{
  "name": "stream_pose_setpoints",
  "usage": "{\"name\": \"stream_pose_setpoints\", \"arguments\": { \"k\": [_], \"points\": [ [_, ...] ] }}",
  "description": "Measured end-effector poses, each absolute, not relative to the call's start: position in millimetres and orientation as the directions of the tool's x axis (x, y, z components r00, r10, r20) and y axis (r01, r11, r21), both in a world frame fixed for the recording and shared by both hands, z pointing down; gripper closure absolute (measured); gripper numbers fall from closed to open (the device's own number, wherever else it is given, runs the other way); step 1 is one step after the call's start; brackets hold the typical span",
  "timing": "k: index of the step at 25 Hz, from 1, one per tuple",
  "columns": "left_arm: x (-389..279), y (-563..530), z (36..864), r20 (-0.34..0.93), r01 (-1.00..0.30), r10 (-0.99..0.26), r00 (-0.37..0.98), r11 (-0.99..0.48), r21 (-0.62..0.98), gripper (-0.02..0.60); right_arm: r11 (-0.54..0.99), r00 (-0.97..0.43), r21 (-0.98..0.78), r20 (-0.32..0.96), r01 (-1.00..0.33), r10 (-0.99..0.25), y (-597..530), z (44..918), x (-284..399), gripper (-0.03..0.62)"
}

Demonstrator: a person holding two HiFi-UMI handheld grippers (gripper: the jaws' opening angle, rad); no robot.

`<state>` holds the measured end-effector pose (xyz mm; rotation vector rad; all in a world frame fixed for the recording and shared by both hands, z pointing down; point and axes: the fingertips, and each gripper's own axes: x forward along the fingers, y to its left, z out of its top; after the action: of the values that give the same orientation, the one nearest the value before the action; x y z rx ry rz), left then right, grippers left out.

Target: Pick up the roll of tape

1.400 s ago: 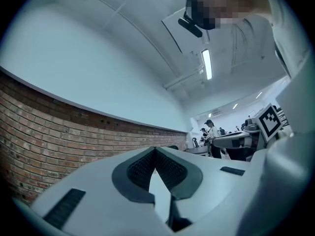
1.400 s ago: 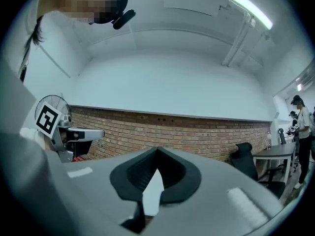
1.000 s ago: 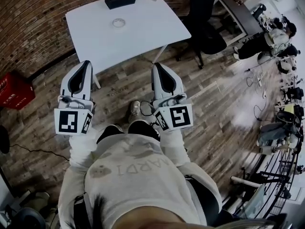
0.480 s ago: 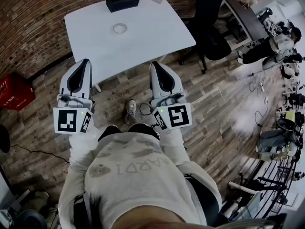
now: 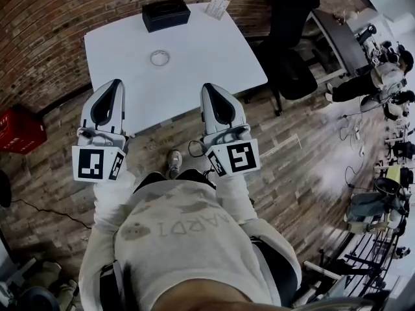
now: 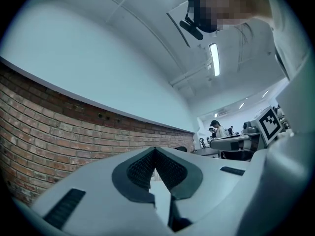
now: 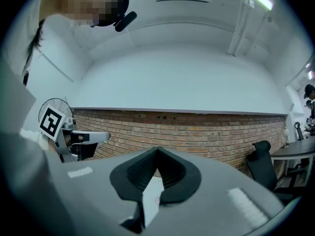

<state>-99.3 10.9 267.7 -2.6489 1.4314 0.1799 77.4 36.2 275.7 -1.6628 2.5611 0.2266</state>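
Note:
The roll of tape (image 5: 160, 57), a small pale ring, lies flat on the white table (image 5: 201, 50) near its middle. Both grippers are held level, side by side, pointing at the table's near edge. The left gripper (image 5: 113, 83) (image 6: 155, 150) is shut, pads touching, nothing between them. The right gripper (image 5: 209, 87) (image 7: 157, 149) is also shut and empty. In the head view the tape lies beyond and between the two tips, clearly apart from both. The gripper views show mostly wall and ceiling past the jaws.
A black box (image 5: 166, 13) and a small card (image 5: 218, 5) stand at the table's far edge, by the brick wall (image 5: 45, 18). A black office chair (image 5: 292, 44) is right of the table, a red crate (image 5: 19, 128) on the floor at left. People sit at desks far right (image 5: 382, 76).
Both grippers have advanced together toward the table, whose near edge now reaches their tips. Both pairs of jaws stayed shut.

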Motion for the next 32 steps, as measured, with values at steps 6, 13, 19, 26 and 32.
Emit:
{"name": "stream_pose_setpoints", "arguments": {
  "k": [6,13,19,26,32],
  "points": [
    [-77.0,-20.3,263.2,-0.170,-0.853,-0.837,0.520,-0.517,-0.064,0.575,0.441,-0.449,0.082,-0.159,-0.894,-0.879,-1.3,272.6,96.3,0.583],
    [-55.3,-46.9,259.2,-0.178,-0.877,-0.859,0.480,-0.475,-0.072,0.575,0.478,-0.485,0.081,-0.170,-0.875,-0.858,-36.4,270.9,121.7,0.583],
    [-45.4,-63.5,265.6,-0.167,-0.895,-0.880,0.445,-0.441,-0.058,0.575,0.500,-0.503,0.060,-0.154,-0.864,-0.850,-61.9,280.3,138.2,0.583],
    [-41.8,-80.6,275.5,-0.132,-0.903,-0.893,0.431,-0.426,-0.062,0.575,0.532,-0.531,0.028,-0.124,-0.846,-0.838,-87.7,295.1,134.5,0.583],
    [-44.5,-104.8,282.0,-0.117,-0.902,-0.895,0.431,-0.426,-0.063,0.575,0.538,-0.536,0.006,-0.095,-0.843,-0.839,-117.5,307.6,128.1,0.583]
  ]
}}
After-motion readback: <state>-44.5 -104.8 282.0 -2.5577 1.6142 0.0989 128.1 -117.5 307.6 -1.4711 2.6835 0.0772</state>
